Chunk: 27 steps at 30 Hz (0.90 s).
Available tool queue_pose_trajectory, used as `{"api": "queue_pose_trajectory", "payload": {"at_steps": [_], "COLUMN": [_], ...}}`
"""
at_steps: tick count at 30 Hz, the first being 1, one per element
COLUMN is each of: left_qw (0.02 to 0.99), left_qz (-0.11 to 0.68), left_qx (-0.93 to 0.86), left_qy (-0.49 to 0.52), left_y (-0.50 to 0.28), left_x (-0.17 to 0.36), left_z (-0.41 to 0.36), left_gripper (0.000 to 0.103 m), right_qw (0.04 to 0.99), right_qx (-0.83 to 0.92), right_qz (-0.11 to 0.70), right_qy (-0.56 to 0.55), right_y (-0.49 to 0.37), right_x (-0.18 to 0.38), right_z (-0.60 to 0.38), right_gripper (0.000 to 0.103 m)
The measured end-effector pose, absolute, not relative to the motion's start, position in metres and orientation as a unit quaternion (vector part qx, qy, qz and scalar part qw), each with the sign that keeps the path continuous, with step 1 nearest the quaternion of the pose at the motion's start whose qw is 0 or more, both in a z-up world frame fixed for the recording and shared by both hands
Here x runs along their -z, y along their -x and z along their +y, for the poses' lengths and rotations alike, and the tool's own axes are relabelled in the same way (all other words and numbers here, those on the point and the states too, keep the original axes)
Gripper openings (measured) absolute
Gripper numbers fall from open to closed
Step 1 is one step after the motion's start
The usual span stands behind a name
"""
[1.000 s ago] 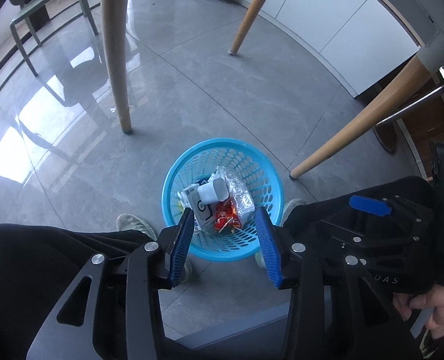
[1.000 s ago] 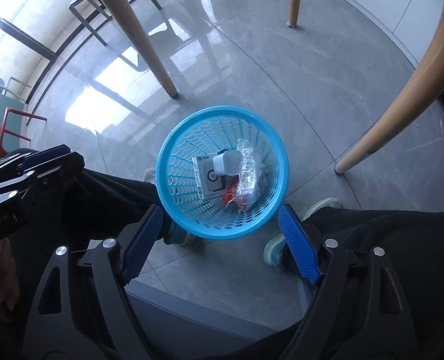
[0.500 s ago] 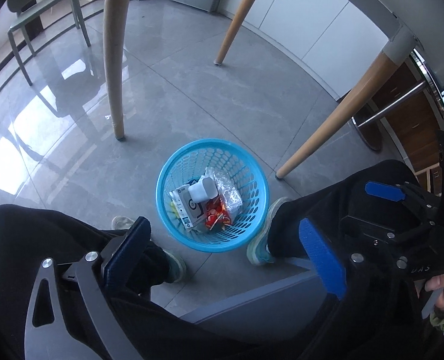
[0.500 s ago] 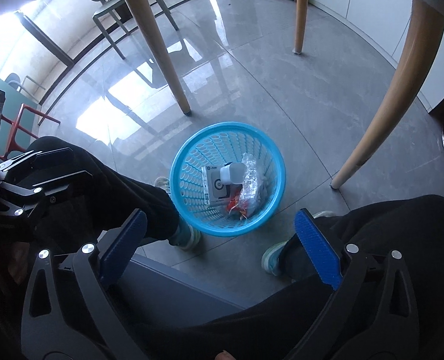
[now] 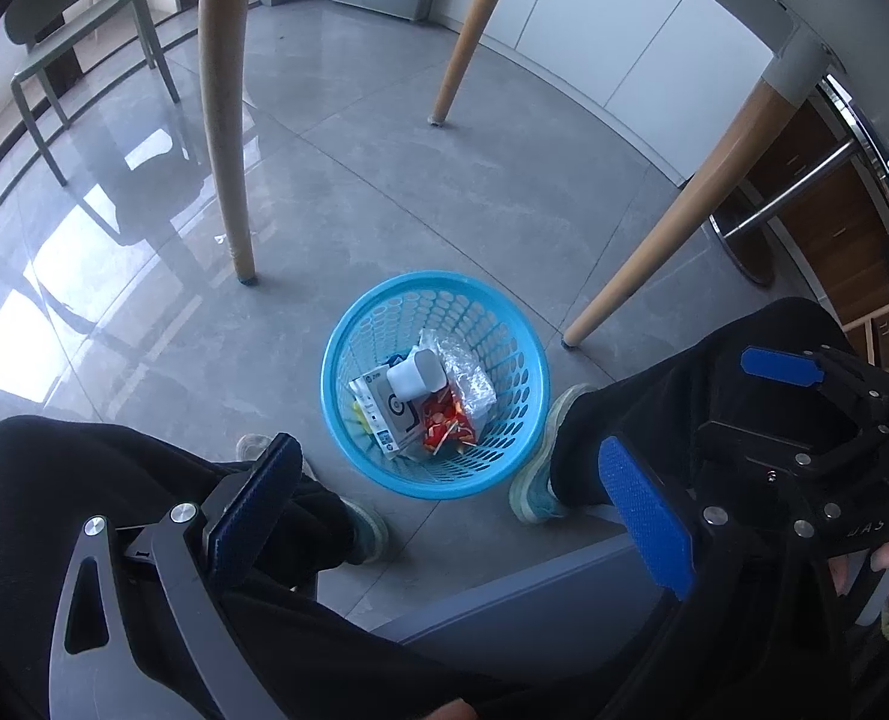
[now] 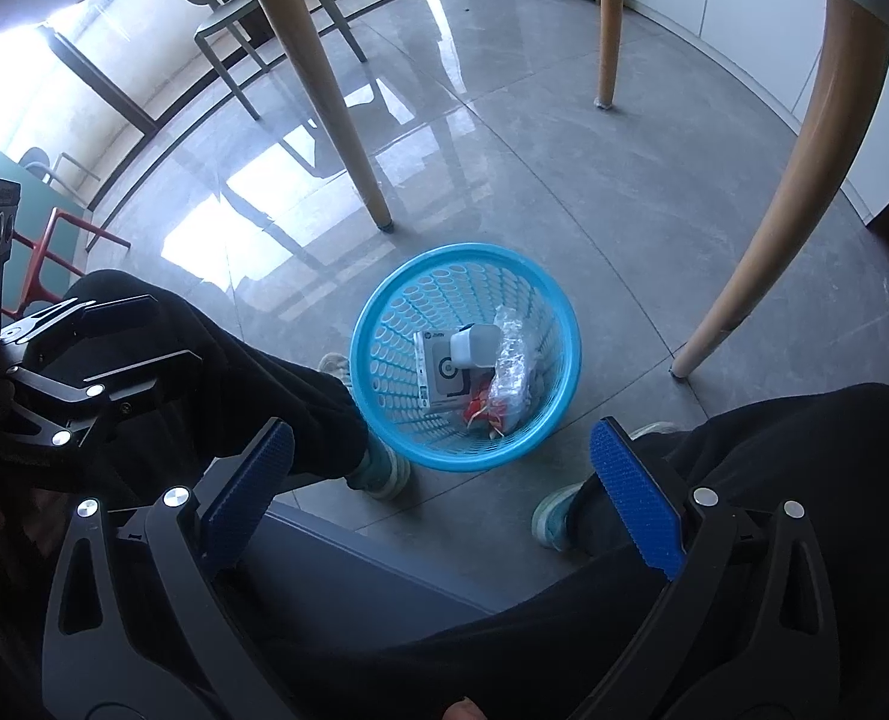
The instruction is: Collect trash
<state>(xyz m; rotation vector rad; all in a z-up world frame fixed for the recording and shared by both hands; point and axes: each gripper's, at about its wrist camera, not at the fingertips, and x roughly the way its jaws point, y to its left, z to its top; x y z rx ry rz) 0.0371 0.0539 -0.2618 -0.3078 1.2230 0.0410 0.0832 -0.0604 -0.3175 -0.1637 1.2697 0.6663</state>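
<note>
Grey floor holds blue basket (image 5: 436,385) of trash between, below both gaping, empty grippers (image 5: 453,507) (image 6: 444,483)

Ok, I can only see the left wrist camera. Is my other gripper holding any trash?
Observer: No. The right wrist view shows the right gripper open. Its jaws have just been opening, and nothing is between the pads.
Operator: And is anything red besides the wrapper in the blue basket?
Observer: Yes, a red metal frame stands at the far left edge of the right wrist view.
</note>
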Motion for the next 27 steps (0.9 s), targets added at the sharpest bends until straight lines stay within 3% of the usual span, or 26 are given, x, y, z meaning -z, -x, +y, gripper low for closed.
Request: {"api": "queue_pose_trajectory", "payload": {"at_steps": [27], "left_qw": [0.801], "left_qz": [0.574], "left_qx": [-0.002], "left_qy": [0.171], "left_y": [-0.0342], "left_x": [0.2655], "left_z": [0.0603], "left_gripper": [0.097], "right_qw": [0.747], "right_qx": [-0.317], "right_qz": [0.581], "right_qy": [0.057], "right_y": [-0.0832], "right_x": [0.3189], "right_z": [-0.0626], "right_gripper": [0.094]}}
